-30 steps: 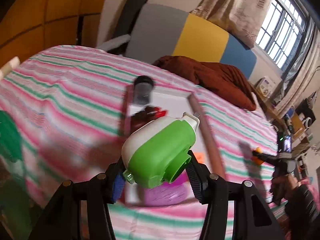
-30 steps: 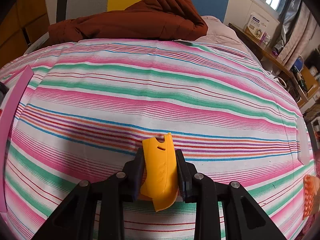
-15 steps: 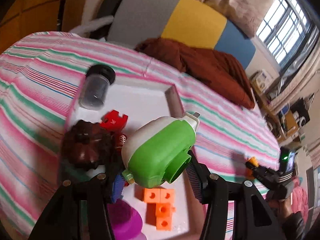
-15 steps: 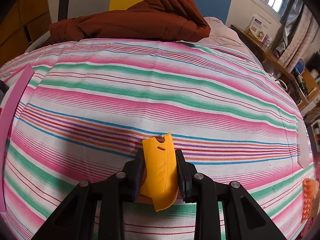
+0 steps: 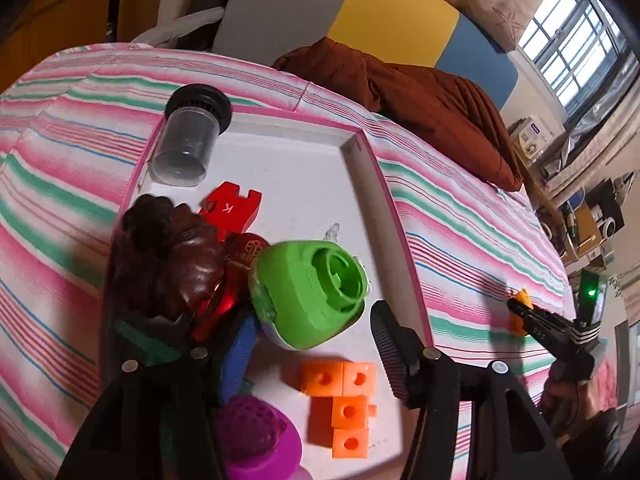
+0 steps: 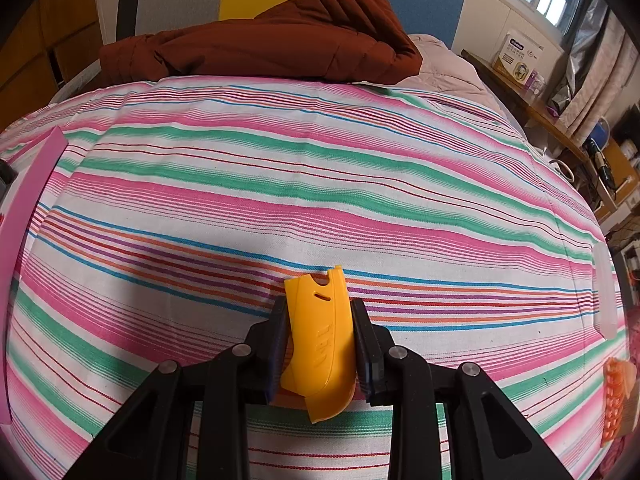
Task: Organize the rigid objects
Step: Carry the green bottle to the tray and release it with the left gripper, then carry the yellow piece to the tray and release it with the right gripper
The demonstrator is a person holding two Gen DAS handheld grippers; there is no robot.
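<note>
Over the tray, left wrist view:
My left claw [image 5: 316, 340]: spread wide, released; right finger clear of the toy, left finger close beside it, contact not clear.
Green-and-white toy [image 5: 310, 290]: smooth moulded plastic, rounded body with a ribbed round socket facing up; lies on the tray floor between my fingers.
Tray [image 5: 394, 208]: flat white floor, raised pink rim, square corners.
Neighbours: glossy dark brown lumpy piece [image 5: 168, 256] touching the toy's left side; flat red notched block [image 5: 230, 210]; clear cylinder jar [image 5: 186, 148] with black ribbed cap, lying on the far-left rim; orange cube blocks [image 5: 346, 408] with round holes; bumpy purple piece [image 5: 256, 440] at my near edge.
Open room: bare white floor in the far right part of the tray.

Above the bedspread, right wrist view:
My right claw [image 6: 320, 344]: clenched on the yellow piece.
Yellow piece [image 6: 320, 344]: smooth hard plastic, curved shell, slot and notch at the tip; held upright over the cloth.
Striped cloth [image 6: 320, 184]: woven, slightly creased, wide bare stretch ahead.
Edges: pink tray rim [image 6: 32, 192] far left; brown quilted jacket [image 6: 260, 44] at the far edge.
</note>
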